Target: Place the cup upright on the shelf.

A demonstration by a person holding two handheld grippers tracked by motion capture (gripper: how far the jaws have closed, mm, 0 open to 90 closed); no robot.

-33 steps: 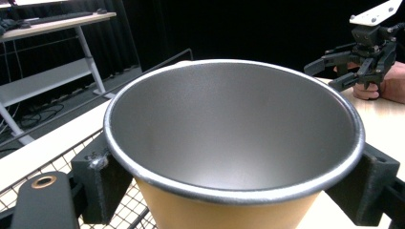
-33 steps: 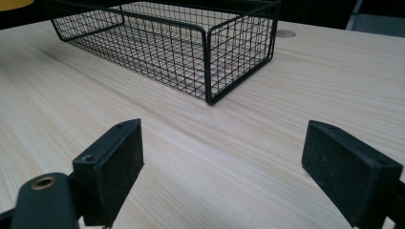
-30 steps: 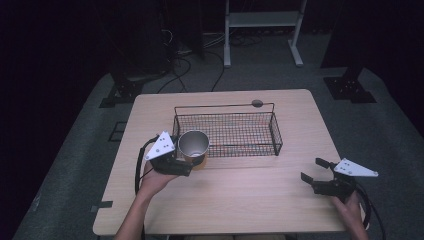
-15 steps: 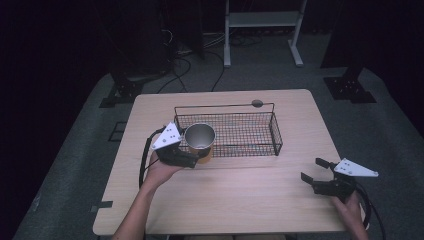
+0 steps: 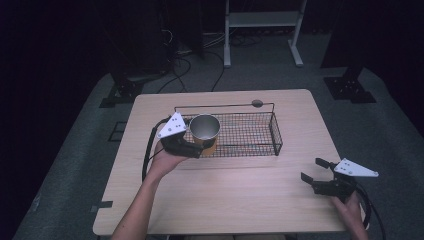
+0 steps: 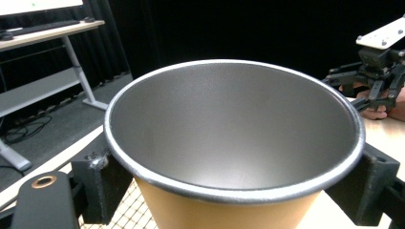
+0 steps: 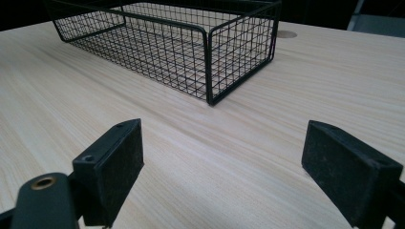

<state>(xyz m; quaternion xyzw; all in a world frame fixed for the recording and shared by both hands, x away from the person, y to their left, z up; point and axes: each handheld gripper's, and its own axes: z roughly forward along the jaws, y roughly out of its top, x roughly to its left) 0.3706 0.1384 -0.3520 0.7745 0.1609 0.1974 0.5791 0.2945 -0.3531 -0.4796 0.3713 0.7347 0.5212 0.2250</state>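
Observation:
A metal cup (image 5: 204, 127) with an orange outer wall hangs tilted over the left end of the black wire basket (image 5: 276, 136). My left gripper (image 5: 203, 145) is shut on the cup from the near left side. In the left gripper view the cup (image 6: 234, 138) has an empty steel inside, and both black pads (image 6: 102, 183) press on its wall below the rim. My right gripper (image 5: 314, 171) rests at the table's front right with its jaws wide open and nothing between them (image 7: 234, 167). The basket (image 7: 239, 43) lies ahead of it.
The light wooden table (image 5: 240, 200) has bare room in front of the basket and to its right. A round grommet (image 5: 257, 103) sits just behind the basket's handle bar. Beyond the table stand a white desk frame (image 5: 260, 20) and floor cables.
My left gripper has lifted the cup and carried it right and away from the person, from beside the basket's left end to over it. The right gripper has stayed put.

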